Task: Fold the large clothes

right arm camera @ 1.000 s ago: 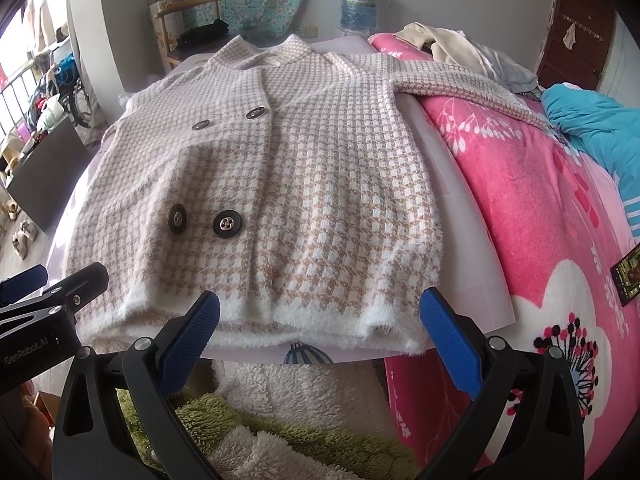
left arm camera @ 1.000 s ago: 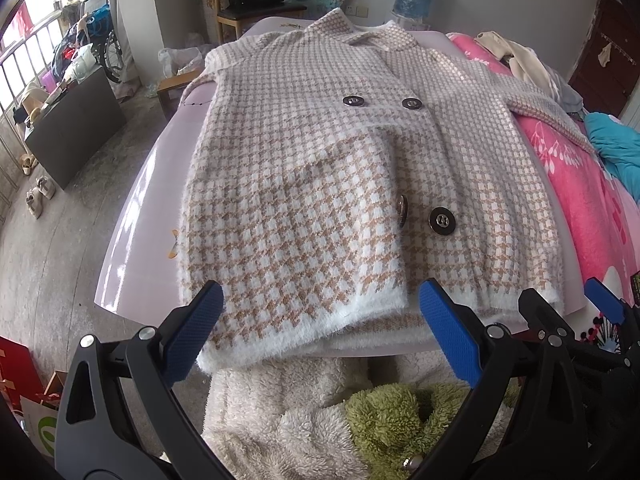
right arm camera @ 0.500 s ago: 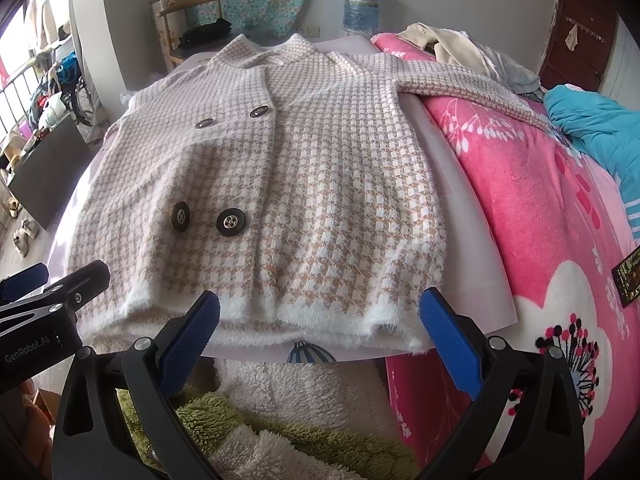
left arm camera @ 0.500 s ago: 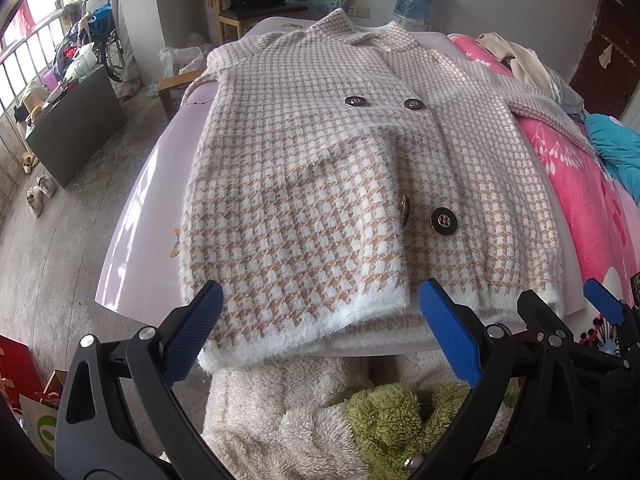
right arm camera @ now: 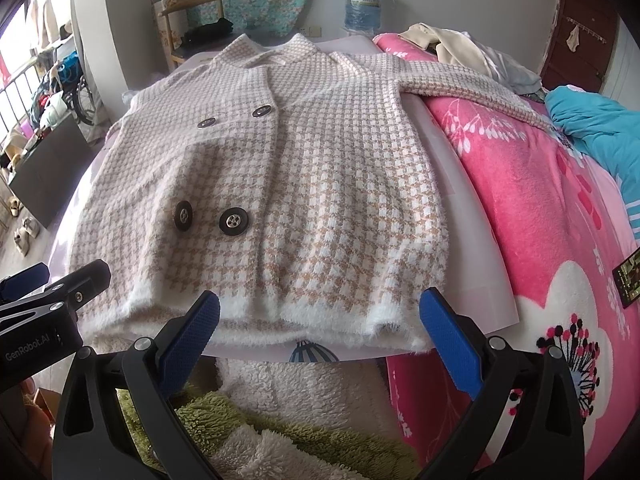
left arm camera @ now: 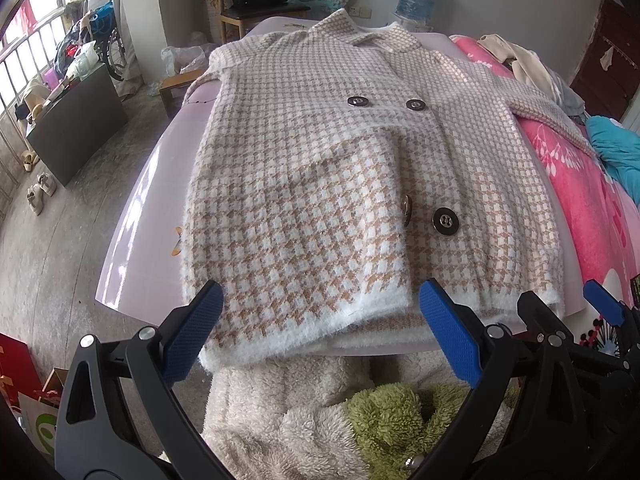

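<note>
A checked knit coat [left arm camera: 320, 200] lies flat, front up, on a pale board [left arm camera: 140, 220] set on a bed with a pink blanket [right arm camera: 540, 220]. One sleeve is folded across the coat's front; the other stretches out over the blanket. The left gripper [left arm camera: 320, 340] hovers level just short of the coat's fluffy white hem, pointing along the coat, its jaws spread wide and holding nothing. The right gripper [right arm camera: 320, 336] sits just beside it at the same hem, nearer the blanket, aimed the same way, its jaws also wide apart and empty. Below both lies a cream and green fleece [right arm camera: 280, 420].
</note>
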Tool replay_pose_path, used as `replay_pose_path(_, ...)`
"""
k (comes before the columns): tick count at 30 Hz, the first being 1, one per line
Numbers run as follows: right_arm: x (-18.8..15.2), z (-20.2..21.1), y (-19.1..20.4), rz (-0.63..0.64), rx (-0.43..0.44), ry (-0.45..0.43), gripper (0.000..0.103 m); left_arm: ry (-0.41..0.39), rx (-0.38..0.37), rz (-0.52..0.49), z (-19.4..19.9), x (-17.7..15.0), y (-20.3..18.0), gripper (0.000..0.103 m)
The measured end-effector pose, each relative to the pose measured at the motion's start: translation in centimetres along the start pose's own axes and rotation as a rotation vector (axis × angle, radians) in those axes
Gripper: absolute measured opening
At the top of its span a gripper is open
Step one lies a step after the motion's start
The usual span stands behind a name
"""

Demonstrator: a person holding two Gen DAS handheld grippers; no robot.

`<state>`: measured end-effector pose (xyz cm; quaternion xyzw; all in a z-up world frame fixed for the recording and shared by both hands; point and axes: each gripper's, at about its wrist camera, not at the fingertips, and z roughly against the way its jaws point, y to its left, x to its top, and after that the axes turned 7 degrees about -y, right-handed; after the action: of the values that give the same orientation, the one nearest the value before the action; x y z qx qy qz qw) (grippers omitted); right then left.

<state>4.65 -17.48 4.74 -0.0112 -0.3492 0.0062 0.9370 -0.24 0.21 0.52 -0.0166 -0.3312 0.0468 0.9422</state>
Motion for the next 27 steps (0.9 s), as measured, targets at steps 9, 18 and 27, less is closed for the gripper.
replay_pose_path(9, 0.00, 0.00, 0.09, 0.001, 0.000, -0.001, 0.098, -0.001, 0.000, 0.000, 0.00, -0.01, 0.02, 0.095)
replay_pose_path(18, -0.01, -0.06, 0.00, 0.001, 0.000, 0.000, 0.098, -0.001, -0.001, 0.000, -0.01, -0.03, 0.03, 0.095)
replay_pose_path(27, 0.51, -0.08, 0.46, 0.013, -0.005, -0.004, 0.098, -0.005, 0.003, 0.000, 0.07, 0.09, 0.72, 0.095)
